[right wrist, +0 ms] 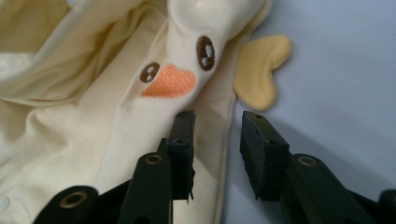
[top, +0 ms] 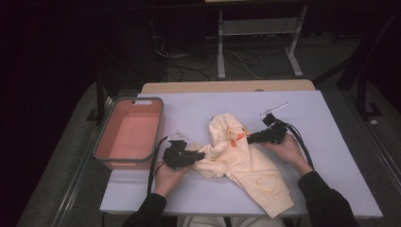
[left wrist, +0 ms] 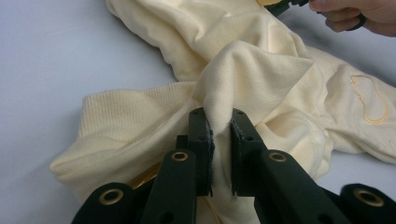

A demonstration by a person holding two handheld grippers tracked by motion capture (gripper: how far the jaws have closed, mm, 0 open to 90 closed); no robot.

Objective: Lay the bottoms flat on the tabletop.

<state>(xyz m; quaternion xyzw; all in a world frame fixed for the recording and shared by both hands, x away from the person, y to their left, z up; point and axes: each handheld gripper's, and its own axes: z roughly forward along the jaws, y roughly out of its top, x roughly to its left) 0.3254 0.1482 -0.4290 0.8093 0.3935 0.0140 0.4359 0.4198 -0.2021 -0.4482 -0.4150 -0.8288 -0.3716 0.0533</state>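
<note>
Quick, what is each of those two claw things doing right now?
Left gripper: shut, pinching a fold of the cream hoodie.
Right gripper: open, jaws astride the hoodie's edge, gripping nothing.

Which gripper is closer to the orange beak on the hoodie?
Right. The right gripper sits just below the beak, while the left gripper pinches cloth farther away.

Your hoodie [top: 246,165] is cream, with brown embroidered eyes [right wrist: 205,50], an orange beak [right wrist: 170,81] and a yellow outlined heart [top: 267,182]. Your bench [top: 326,142] is pale lavender, your bin [top: 130,132] salmon pink.
</note>
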